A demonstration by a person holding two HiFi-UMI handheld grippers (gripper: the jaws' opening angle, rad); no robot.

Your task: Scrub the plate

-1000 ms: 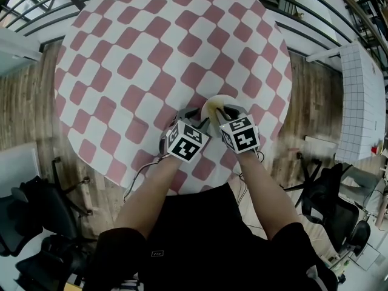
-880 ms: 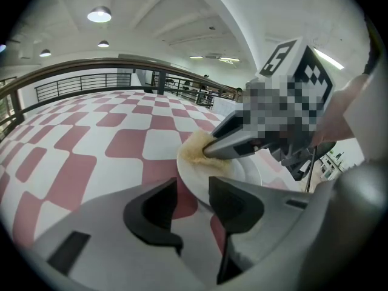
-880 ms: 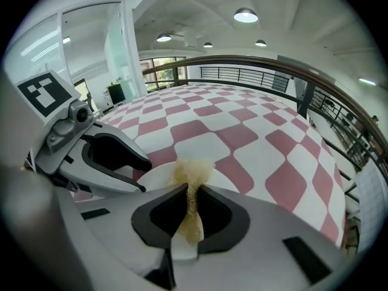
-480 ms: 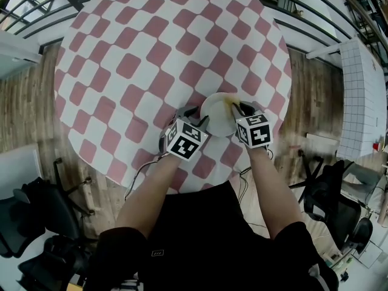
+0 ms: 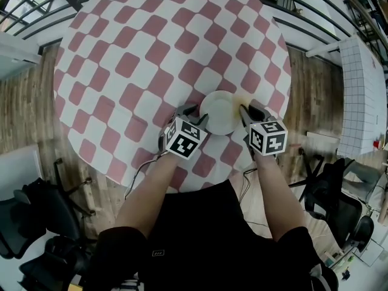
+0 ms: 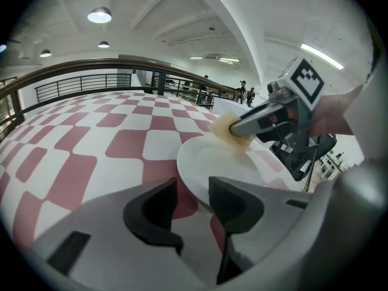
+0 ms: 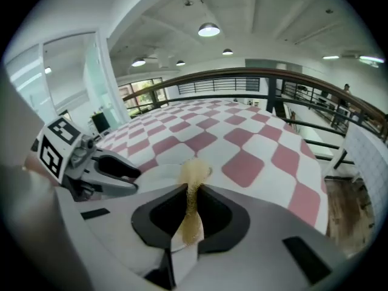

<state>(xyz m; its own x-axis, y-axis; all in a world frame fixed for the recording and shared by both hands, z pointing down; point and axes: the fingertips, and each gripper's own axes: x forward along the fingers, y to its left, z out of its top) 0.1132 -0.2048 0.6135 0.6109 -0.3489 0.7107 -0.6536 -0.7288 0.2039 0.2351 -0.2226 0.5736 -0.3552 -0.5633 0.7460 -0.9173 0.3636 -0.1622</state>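
A white plate point(image 5: 219, 112) lies on the red-and-white checked tablecloth near the table's front edge. My left gripper point(image 5: 195, 119) sits at the plate's left rim. Its jaws stand apart, and the plate's point(image 6: 221, 162) near rim reaches into the gap against the right jaw. My right gripper point(image 5: 244, 110) is at the plate's right rim, shut on a thin yellow sponge point(image 7: 193, 190). In the left gripper view the sponge point(image 6: 225, 126) touches the plate's far edge, ahead of the right gripper point(image 6: 239, 126).
The round table point(image 5: 145, 53) is ringed by a dark railing point(image 5: 315, 23). Black office chairs stand on the wooden floor at lower left point(image 5: 36, 217) and lower right point(image 5: 339, 208). A white gridded board point(image 5: 361, 96) stands to the right.
My right gripper has moved with the sponge from over the plate's middle to its right rim, uncovering the plate. The left gripper has stayed at the left rim.
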